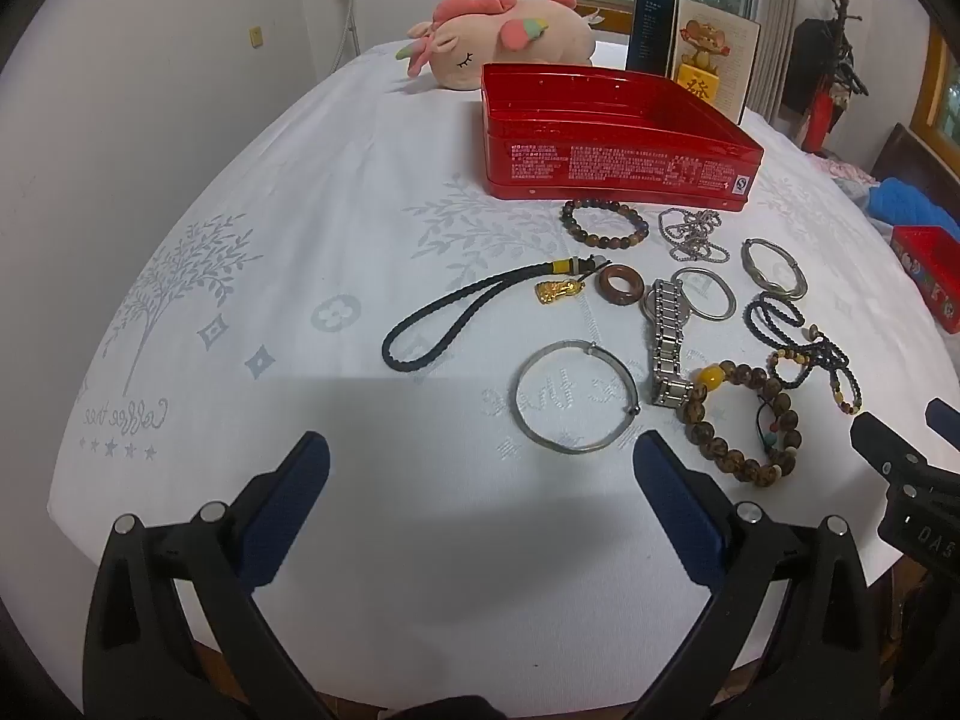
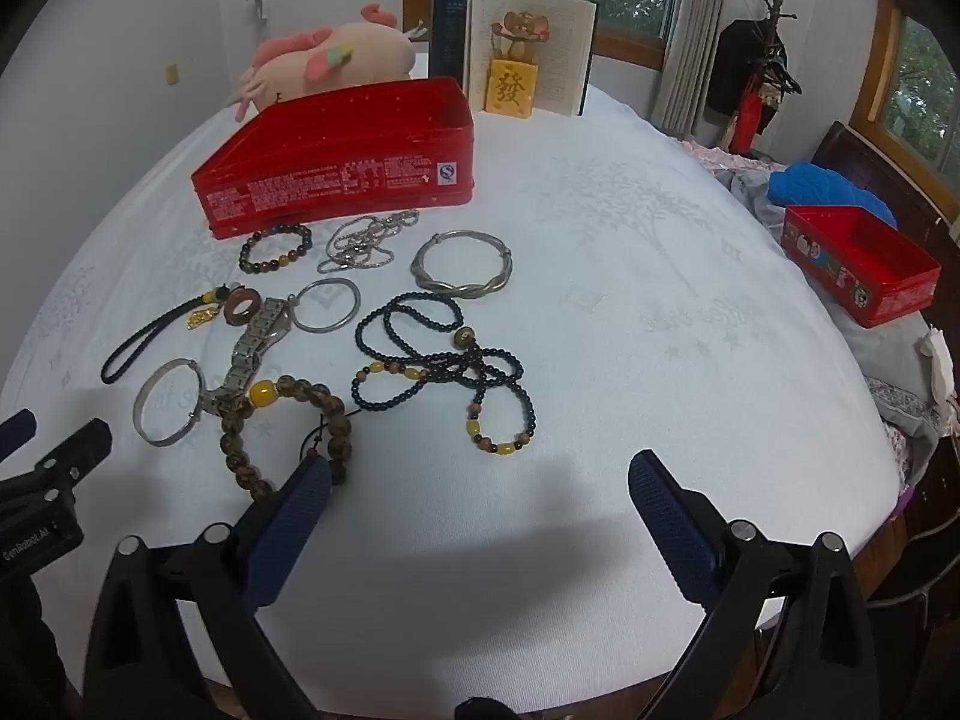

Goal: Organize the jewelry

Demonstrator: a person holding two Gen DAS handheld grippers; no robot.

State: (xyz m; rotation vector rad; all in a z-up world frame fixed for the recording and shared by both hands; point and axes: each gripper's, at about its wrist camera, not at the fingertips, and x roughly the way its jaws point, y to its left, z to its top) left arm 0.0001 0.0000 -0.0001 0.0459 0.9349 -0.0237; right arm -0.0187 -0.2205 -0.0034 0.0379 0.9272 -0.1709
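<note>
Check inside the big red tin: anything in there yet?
The big red tin shows only bare red inner walls, with no jewelry visible. Its floor is hidden behind the near wall in both views, so something flat could lie there unseen.

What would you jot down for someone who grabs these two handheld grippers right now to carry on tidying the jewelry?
Left gripper: open, empty, above the cloth near the plain silver bangle.
Right gripper: open, empty, next to the brown wooden bead bracelet with a yellow bead.
Large red metal tin: open; nothing visible inside, though its floor is mostly hidden.
Loose on the white tablecloth: steel-link watch, black bead necklace, silver chain, twisted silver bangle, black braided cord with gold charm.
Done: nothing. Left: every piece.
</note>
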